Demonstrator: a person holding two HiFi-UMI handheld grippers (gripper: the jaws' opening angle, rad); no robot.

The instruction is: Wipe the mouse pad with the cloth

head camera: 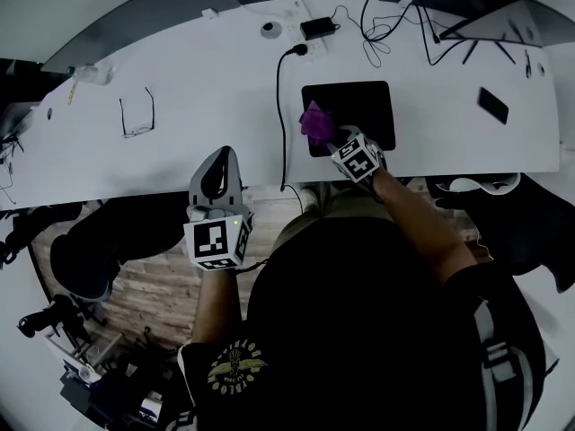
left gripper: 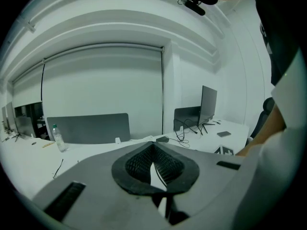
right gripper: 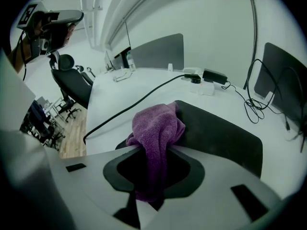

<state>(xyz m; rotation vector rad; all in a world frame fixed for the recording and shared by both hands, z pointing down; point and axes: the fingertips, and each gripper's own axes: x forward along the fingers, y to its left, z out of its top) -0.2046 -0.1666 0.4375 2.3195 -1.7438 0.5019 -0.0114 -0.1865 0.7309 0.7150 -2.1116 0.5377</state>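
Two grippers showed. The right gripper (right gripper: 153, 150) was clamped on the purple cloth (right gripper: 156, 126), which sat bunched over the near left corner of the pad (head camera: 359, 106) on the desk (head camera: 198, 88). The left gripper (left gripper: 153, 157) hung well apart at the desk edge, jaws together on nothing. Nothing pinned the pad, so a hard stroke would likely drag it rather than clean it. Wiping leftward could snag the cable (head camera: 282, 124) just beside it.

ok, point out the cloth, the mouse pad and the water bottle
purple cloth (right gripper: 156, 126), right gripper view, bunched middle.
mouse pad (head camera: 359, 110), head view, bare centre.
water bottle (left gripper: 58, 140), left gripper view, its body.
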